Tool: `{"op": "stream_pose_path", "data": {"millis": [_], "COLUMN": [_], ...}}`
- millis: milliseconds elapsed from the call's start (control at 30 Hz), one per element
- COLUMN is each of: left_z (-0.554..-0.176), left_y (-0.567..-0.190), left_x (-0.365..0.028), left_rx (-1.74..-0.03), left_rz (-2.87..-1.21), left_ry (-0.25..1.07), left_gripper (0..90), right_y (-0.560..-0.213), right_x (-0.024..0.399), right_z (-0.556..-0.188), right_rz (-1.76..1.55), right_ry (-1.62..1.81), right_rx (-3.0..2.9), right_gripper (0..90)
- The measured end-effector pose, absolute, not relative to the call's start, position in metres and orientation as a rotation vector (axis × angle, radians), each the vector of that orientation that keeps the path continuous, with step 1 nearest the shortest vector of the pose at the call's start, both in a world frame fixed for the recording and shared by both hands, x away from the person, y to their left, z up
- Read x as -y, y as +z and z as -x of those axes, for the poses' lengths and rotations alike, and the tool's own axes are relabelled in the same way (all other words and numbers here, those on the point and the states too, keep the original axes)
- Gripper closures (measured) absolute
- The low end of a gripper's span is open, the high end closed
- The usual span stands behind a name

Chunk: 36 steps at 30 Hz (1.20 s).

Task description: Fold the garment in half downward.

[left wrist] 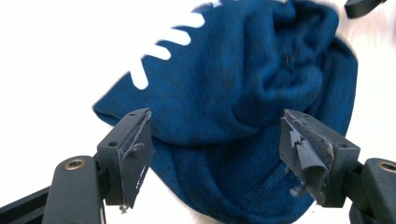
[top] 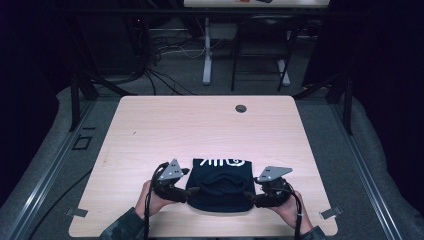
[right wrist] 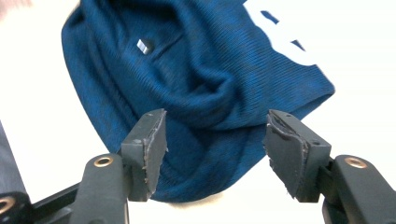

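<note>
Although the pale wooden worktop point(top: 150, 130) is broad and mostly bare, with a small round cable hole point(top: 241, 108) near its far edge, everything that matters sits close to the person's side, where a folded dark blue knit garment point(top: 220, 185) with white lettering lies flat near the near edge, roughly centred between the two hands. Its long axis, as far as the high view shows, runs away from the person, lettering at the far end and a rounded, bunched fold at the near end. The left tongs point(top: 189, 191) come at it from its left flank and the right tongs point(top: 251, 195) from its right flank, so the garment lies straight between them, each pair pointing inward toward the other across the cloth, and neither hand is clearly the nearer. In the left gripper view the left tongs point(left wrist: 215, 140) stand wide apart with the blue knit point(left wrist: 243, 93) spread in the gap and beyond, the worn pads gripping nothing; in the right gripper view the right tongs point(right wrist: 215, 140) are equally wide, the cloth point(right wrist: 196, 74) with a small pale tag point(right wrist: 144, 45) lying ahead and nothing pinched. The coming move, I judge, turns on each pair closing on its own side edge of the rounded near fold.
</note>
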<state>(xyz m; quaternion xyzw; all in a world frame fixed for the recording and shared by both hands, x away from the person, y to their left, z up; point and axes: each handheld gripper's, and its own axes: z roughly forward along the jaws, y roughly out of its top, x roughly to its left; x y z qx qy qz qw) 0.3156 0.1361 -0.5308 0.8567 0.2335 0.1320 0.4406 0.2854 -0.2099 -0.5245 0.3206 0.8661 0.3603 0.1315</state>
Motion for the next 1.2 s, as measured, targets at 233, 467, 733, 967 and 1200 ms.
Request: {"op": "stream_pose_path", "data": {"millis": [233,467,733,967,1200], "left_z": [-0.334,-0.348,-0.345,-0.341,-0.341], "left_y": [-0.519,-0.530,-0.549,-0.562,-0.566], "left_x": [-0.126,-0.100,-0.099,-0.098,-0.097], "left_rx": [-0.645,-0.618,-0.608,-0.578,-0.578], "left_rz": [-2.084,-2.158,-2.255,-2.315,-2.344], "left_ry": [0.408,0.386,0.345,0.328,0.358], "left_gripper": [24.1,23.9,22.2,20.0,15.4], "right_y": [-0.511,-0.520,-0.539,-0.550,-0.558], "right_x": [0.209,0.184,0.175,0.176,0.174], "right_z": [-0.305,-0.328,-0.328,-0.324,-0.323], "right_rz": [-1.011,-1.011,-1.007,-0.993,-1.007], "right_ry": [1.100,1.087,1.021,0.975,0.915], "right_rx": [-2.410,-2.426,-2.499,-2.550,-2.586], "right_gripper": [44.3,52.9,49.9,42.7,19.9]}}
